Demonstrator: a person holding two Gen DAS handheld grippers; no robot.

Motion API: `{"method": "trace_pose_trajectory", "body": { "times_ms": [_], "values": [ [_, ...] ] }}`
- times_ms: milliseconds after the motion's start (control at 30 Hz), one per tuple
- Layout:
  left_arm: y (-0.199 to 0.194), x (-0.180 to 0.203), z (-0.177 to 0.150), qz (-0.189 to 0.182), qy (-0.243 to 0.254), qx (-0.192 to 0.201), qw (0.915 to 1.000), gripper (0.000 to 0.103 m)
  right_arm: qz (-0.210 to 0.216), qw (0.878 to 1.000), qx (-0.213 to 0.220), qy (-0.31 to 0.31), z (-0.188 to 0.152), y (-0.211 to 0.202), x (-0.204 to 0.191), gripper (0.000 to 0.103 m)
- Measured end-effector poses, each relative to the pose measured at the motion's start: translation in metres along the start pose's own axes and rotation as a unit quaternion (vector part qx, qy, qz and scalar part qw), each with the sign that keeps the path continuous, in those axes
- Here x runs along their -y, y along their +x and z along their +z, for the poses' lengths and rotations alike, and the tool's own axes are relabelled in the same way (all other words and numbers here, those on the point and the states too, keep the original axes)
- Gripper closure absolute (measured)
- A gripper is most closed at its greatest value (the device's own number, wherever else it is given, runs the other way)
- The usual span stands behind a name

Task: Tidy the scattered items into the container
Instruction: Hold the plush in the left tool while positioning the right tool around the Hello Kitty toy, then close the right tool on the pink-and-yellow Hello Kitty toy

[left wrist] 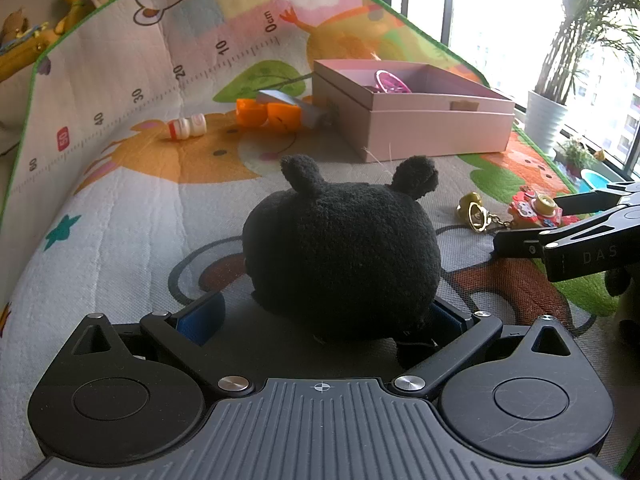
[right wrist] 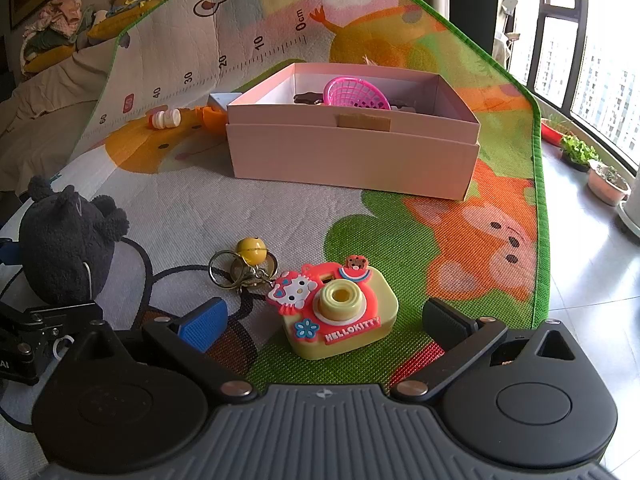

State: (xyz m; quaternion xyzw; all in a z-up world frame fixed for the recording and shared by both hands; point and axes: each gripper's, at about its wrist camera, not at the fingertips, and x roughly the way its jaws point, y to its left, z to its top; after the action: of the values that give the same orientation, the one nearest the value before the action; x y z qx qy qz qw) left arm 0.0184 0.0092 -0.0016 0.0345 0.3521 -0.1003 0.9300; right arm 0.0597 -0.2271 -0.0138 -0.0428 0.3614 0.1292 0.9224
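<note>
Jaws wide around plush (left wrist: 344,248), camera keychain (right wrist: 340,312)

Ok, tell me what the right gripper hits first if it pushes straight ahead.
The toy camera: it sits between the open fingers of the right gripper, just ahead. Behind it lies bare mat, then the pink box.

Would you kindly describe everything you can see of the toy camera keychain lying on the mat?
The toy camera keychain is a pale yellow, rubbery-looking camera with a red face, a raised yellow lens ring, a white cat figure, a blue flower and "HELLOKITTY" lettering. It lies tilted on the play mat, lens up. A metal clasp links it to key rings and a yellow bell. It sits between the open fingers of the right hand-held gripper, which do not touch it.
</note>
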Motion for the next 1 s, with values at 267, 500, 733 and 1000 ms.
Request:
{"method": "trace_pose_trajectory", "body": {
  "times_ms": [267, 500, 733, 1000],
  "values": [
    [-0.002, -0.004, 0.000, -0.009, -0.011, 0.007, 0.9999, 0.000, 0.069, 0.997, 0.020, 0.018, -0.003, -0.010, 0.010, 0.000],
    [-0.002, -0.002, -0.001, -0.004, -0.006, 0.006, 1.0000, 0.000, 0.131, 0.989, 0.068, -0.028, -0.011, -0.029, 0.004, 0.000],
    [-0.001, -0.001, -0.001, -0.002, -0.003, 0.005, 1.0000, 0.000, 0.089, 0.995, 0.042, -0.001, -0.007, -0.018, 0.006, 0.023],
    [0.000, 0.000, -0.001, 0.002, 0.001, 0.003, 1.0000, 0.000, 0.068, 0.997, 0.037, -0.022, -0.009, -0.016, -0.003, 0.028]
  ]
}}
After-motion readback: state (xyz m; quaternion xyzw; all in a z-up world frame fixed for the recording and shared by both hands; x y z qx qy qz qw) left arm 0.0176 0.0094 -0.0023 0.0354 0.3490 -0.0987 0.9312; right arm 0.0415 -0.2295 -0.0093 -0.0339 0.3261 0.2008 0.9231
